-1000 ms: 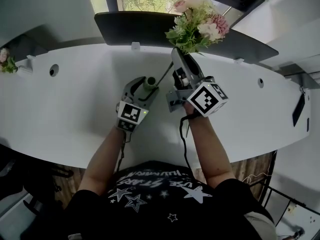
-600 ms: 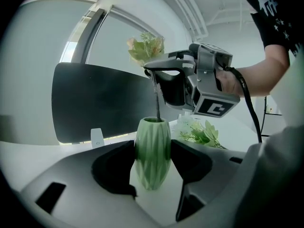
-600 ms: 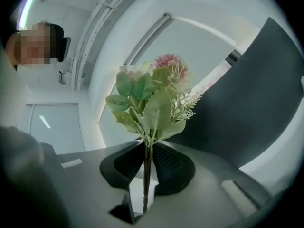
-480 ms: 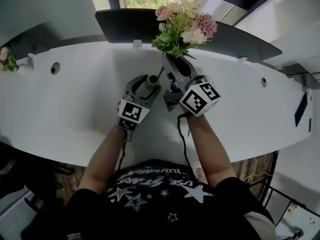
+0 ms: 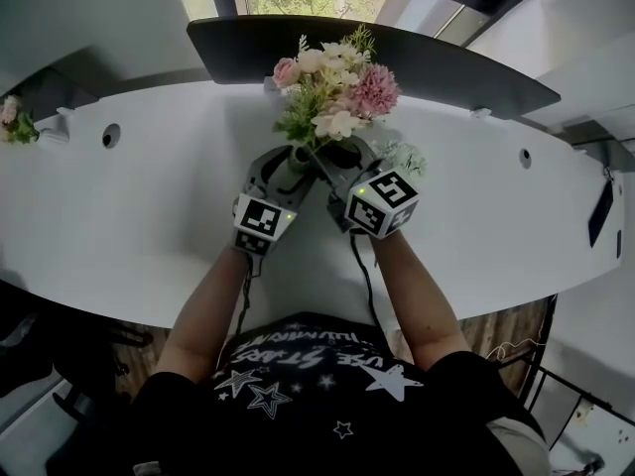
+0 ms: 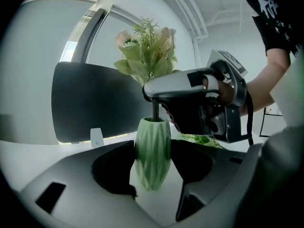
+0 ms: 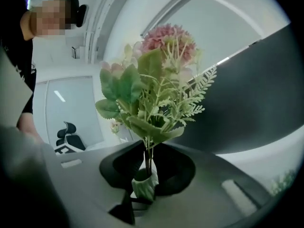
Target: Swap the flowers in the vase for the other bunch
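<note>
Well off to the left of both pairs of jaws, at the far end of the counter (image 5: 149, 216), lies a small cluster of flowers (image 5: 10, 117), pink and green. The left gripper (image 5: 290, 167) has its jaws spread wide and closed on the green ribbed vase (image 6: 153, 151). The vase stands upright on the counter between them, with a dark pad against each flank and its mouth rising above the pads. Just to its right, the right gripper (image 5: 332, 159) reaches in above the vase's mouth, its jaws nearly together and pinched on the stems (image 7: 147, 158) of the bunch (image 5: 332, 82). The blooms, pink and cream with fern and broad leaves, stand above those jaws, and the stems run down below them into the vase's mouth. To the right of the right jaws, some pale green sprigs (image 5: 402, 157) lie on the counter.

The left gripper view alone shows the vase's whole body and a dark stem dropping from the tip of the right jaws into its mouth. The right gripper view shows only the vase's upper part beneath its jaws, but it gives the leaves close up and a desk chair (image 7: 66, 134) far behind. Only the head view shows both grippers side by side, with a dark screen (image 5: 248, 43) beyond them.
</note>
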{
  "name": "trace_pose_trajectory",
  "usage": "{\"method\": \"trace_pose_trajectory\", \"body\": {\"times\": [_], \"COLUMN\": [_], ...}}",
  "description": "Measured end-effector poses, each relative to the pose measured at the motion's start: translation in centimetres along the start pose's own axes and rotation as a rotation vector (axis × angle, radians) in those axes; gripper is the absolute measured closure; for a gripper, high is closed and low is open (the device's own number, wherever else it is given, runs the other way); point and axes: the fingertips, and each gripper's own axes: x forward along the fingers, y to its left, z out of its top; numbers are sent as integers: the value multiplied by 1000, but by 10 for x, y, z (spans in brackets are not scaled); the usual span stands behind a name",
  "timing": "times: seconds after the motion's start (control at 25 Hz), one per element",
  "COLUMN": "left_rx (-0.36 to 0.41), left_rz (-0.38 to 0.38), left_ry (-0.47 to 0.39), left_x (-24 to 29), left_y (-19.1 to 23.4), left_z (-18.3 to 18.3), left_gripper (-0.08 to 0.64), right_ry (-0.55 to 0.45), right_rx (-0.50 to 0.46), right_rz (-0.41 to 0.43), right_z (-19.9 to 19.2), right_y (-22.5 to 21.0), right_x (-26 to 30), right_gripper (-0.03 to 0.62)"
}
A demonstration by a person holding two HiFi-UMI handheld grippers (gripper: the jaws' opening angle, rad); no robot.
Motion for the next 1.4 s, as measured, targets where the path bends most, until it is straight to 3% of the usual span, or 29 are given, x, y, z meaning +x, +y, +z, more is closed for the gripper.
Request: {"method": "trace_pose_trajectory", "body": {"times": [0.2, 0.64, 1.04, 1.24, 1.4], "left_rx": [-12, 26, 61, 99, 64], "left_rz": [-6, -11, -22, -17, 15], "left_ry": [-9, 26, 44, 102, 98], "left_x": [0, 1, 2, -1, -14], "left_y": [0, -2, -3, -2, 4], "left_z": [0, -3, -5, -16, -18], "left_gripper": [311, 311, 311, 310, 290], "right_ry": [86, 92, 114, 114, 102], "right_rx": [-111, -92, -61, -44, -10], "right_rz": [-29, -37, -85, -137, -180], "right_z": [-24, -25, -37, -44, -52], "right_y": [4, 12, 19, 20, 26], "right_x": [-2, -16, -41, -57, -69], "right_gripper": [531, 448, 442, 442, 439]}}
